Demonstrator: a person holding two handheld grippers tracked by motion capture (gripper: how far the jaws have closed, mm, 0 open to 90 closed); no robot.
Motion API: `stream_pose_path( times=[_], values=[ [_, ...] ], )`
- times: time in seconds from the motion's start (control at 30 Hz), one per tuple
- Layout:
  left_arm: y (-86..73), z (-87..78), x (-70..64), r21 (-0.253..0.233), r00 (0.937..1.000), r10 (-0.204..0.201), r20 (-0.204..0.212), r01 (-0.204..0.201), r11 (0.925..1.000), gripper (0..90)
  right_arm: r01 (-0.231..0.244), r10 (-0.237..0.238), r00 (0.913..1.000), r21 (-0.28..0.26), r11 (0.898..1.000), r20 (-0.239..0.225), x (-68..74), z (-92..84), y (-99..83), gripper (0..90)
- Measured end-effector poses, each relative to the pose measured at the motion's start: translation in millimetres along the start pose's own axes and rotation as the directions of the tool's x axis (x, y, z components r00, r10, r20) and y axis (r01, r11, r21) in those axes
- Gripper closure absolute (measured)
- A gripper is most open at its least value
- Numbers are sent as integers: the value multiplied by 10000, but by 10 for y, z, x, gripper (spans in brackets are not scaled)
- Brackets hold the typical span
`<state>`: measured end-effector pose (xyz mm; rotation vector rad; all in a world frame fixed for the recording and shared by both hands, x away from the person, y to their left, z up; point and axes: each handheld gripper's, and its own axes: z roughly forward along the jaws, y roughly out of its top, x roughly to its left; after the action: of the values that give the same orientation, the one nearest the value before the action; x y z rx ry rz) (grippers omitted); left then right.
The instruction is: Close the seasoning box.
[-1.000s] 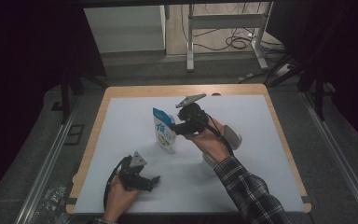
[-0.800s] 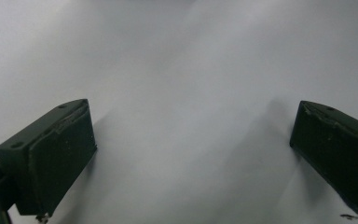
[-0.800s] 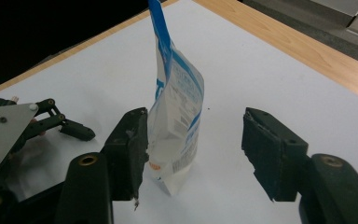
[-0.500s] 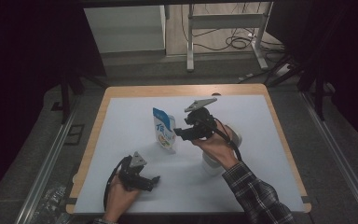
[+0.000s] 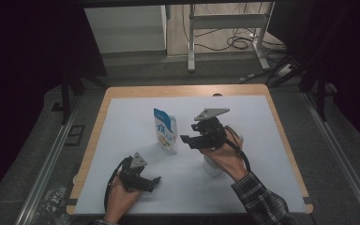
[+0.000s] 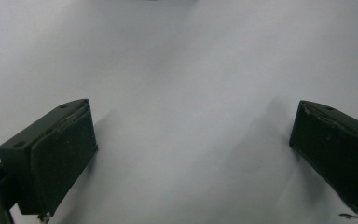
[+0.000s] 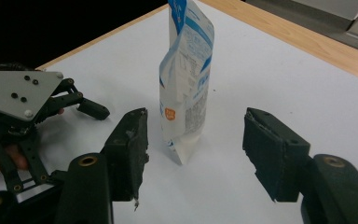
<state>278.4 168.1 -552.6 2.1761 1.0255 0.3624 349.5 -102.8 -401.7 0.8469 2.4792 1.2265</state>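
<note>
The left gripper [image 5: 152,182] rests low on the matte white table [image 5: 272,154], its blocky black jaws spread wide on nothing. Ahead of the right gripper [image 7: 196,154], whose jaws stand apart, the glossy blue-and-white pouch [image 7: 185,74] stands upright beyond the fingertips, untouched, long axis vertical, narrow edge toward them.

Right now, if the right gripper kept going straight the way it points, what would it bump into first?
Probably the standing pouch: it is upright straight ahead of the right gripper, whose open jaws line up either side of it, not touching.
</note>
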Motion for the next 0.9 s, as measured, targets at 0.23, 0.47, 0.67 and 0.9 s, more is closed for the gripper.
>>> stream_pose_path(
  times=[0.23,0.47,0.67,0.9],
  values=[
    [0,-2,1,10,10000,1,4,-1,10000,5,-75,74,9998,-54,10000,-164,3,-116,-169,475],
    [-1,-1,0,-13,10000,-10,-5,9,10000,6,-273,272,9995,-67,9996,-141,-22,-203,-301,507],
    [-1,-3,-2,-3,10000,-42,11,42,10000,7,-241,239,9994,-92,9997,-232,-24,-258,-416,540],
    [-1,-3,-1,-5,10000,-40,14,40,10000,7,-319,320,9991,41,9995,-275,-36,-311,-550,594]
  ],
)
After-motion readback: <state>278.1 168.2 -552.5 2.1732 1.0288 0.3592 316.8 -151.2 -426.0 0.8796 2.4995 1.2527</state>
